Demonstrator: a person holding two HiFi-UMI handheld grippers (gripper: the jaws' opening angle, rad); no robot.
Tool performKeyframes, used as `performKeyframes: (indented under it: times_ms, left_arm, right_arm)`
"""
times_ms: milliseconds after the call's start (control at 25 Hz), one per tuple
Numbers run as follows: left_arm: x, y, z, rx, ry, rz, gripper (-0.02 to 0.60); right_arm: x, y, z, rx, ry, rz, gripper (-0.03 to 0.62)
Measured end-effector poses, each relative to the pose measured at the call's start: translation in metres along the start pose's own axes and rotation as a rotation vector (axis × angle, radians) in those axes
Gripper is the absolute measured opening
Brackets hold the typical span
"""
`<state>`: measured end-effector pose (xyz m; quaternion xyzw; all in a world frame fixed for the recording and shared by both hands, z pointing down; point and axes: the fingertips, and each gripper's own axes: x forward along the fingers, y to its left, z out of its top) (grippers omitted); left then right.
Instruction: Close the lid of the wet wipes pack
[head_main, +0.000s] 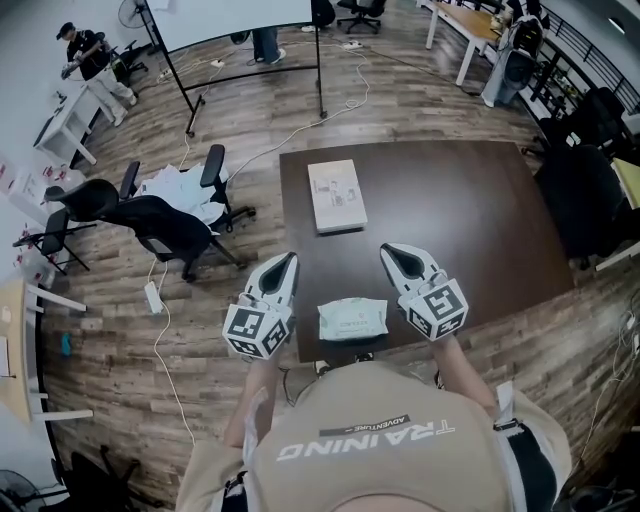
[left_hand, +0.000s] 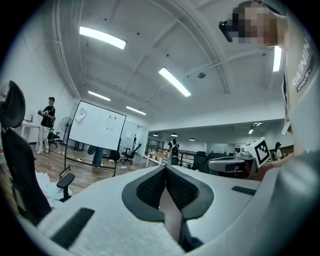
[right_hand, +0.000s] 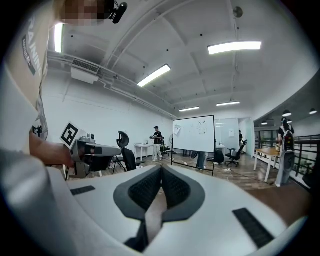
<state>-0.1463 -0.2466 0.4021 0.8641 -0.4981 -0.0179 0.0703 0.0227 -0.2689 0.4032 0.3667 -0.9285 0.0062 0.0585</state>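
Note:
A pale green wet wipes pack (head_main: 352, 319) lies flat near the front edge of the dark brown table (head_main: 470, 220). My left gripper (head_main: 291, 260) hangs to the pack's left, over the table's left edge, jaws pressed together and empty. My right gripper (head_main: 388, 250) is held to the pack's right, also shut on nothing. Both point away from me, raised above the table. In the left gripper view the left gripper (left_hand: 164, 168) looks out at the room; the right gripper view shows the right gripper (right_hand: 161, 169) the same way. The pack is in neither gripper view.
A flat white box (head_main: 336, 194) lies further back on the table, left of centre. Black office chairs (head_main: 165, 228) and white clutter stand on the wooden floor to the left. A whiteboard on a stand (head_main: 235, 20) is beyond the table. A person (head_main: 92, 60) stands far left.

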Motion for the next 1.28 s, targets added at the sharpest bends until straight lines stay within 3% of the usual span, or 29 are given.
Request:
performKeyframes:
  times_ms: [640,1280]
  left_arm:
    - [0.009,-0.016,-0.005,0.000,0.027,-0.034,0.009]
    - [0.022,-0.013,0.008,-0.009,0.003,-0.037,0.009]
  right_arm:
    - [0.003,0.013,-0.015,-0.026,0.018,0.064,0.014]
    - [0.001,-0.021,0.000,-0.061,-0.009,0.018,0.014]
